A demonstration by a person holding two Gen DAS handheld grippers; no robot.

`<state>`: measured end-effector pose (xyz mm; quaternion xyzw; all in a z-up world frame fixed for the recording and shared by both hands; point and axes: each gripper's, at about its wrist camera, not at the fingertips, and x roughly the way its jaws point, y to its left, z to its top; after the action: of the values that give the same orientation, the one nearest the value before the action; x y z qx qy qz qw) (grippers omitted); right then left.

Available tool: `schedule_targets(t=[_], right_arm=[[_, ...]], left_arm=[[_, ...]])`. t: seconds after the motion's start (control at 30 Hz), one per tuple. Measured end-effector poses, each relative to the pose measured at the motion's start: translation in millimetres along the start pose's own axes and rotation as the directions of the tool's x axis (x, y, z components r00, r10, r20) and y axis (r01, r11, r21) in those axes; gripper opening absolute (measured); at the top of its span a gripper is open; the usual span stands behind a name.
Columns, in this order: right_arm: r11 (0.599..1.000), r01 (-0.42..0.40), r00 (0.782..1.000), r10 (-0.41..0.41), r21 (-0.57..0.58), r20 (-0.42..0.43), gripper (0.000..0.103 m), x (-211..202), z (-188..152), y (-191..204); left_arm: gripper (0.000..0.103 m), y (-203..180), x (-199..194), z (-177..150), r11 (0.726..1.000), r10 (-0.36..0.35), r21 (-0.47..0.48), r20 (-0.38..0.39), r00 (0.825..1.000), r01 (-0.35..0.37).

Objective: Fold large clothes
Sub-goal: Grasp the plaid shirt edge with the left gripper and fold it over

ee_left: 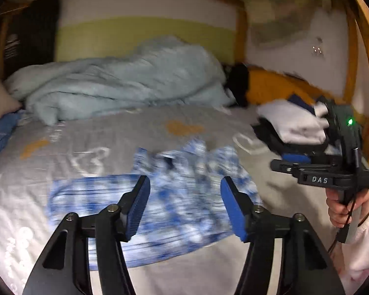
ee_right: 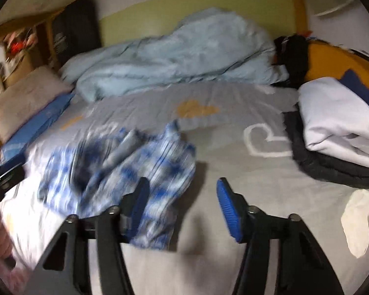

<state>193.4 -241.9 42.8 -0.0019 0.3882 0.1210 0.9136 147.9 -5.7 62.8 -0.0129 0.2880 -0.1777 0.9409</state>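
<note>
Grey bed (ee_right: pixel 233 172), blue-white garment (ee_right: pixel 125 172), duvet (ee_right: pixel 184 56)

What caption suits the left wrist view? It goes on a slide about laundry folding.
Open left gripper above a blue-and-white patterned garment spread on the grey bedsheet.

On the bed (ee_right: pixel 233 172) I count one blue-and-white patterned garment (ee_right: pixel 125 172), one pale blue duvet (ee_right: pixel 184 56) behind it, one pile of folded clothes (ee_right: pixel 337 127) to its right, one white sock (ee_right: pixel 356 221), and two pillows (ee_right: pixel 24 103).
</note>
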Motion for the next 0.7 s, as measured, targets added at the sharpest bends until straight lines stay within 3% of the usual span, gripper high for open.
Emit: schedule_targets(t=[0.13,0.27,0.3,0.43,0.5,0.53,0.57,0.7], right_arm=[[0.999,0.022,1.0,-0.022,-0.033,-0.018,0.047,0.4,-9.2,-4.8],[0.999,0.004,1.0,-0.003,0.038,-0.027,0.047,-4.2,-10.1,-26.9],[0.999,-0.006,1.0,0.007,0.052,-0.026,0.047,-4.5,-8.3,-31.2],[0.994,-0.054,0.998,0.056,0.099,-0.023,0.047,-7.3,-9.0,-45.0],[0.992,-0.073,0.996,0.078,0.102,-0.048,0.047,-2.8,-12.1,-45.1],[0.991,-0.085,0.994,0.092,0.106,-0.065,0.046,1.2,-14.8,-43.9],[0.988,-0.105,0.989,0.115,0.11,-0.09,0.044,6.6,-18.3,-41.7],[0.989,-0.133,0.977,0.143,0.068,-0.161,0.043,24.3,-30.4,-22.0]], left_arm=[[0.046,-33.8,51.6,9.2,0.997,-0.077,0.023,-0.124,0.989,0.08],[0.045,-36.9,98.6,22.4,0.984,-0.154,-0.118,-0.185,0.971,0.134],[0.043,-35.0,109.0,25.0,0.98,-0.159,-0.15,-0.201,0.967,0.13],[0.04,-29.1,149.6,30.3,0.99,-0.018,-0.138,-0.302,0.953,-0.025],[0.04,-27.8,161.1,26.0,0.992,-0.035,-0.129,-0.344,0.938,-0.01],[0.036,-25.5,162.1,24.8,0.991,-0.035,-0.135,-0.349,0.937,-0.013],[0.015,-23.1,160.1,24.7,0.988,-0.04,-0.154,-0.337,0.941,-0.013],[0.008,-11.6,128.3,34.9,0.955,-0.162,-0.277,-0.203,0.966,0.102]])
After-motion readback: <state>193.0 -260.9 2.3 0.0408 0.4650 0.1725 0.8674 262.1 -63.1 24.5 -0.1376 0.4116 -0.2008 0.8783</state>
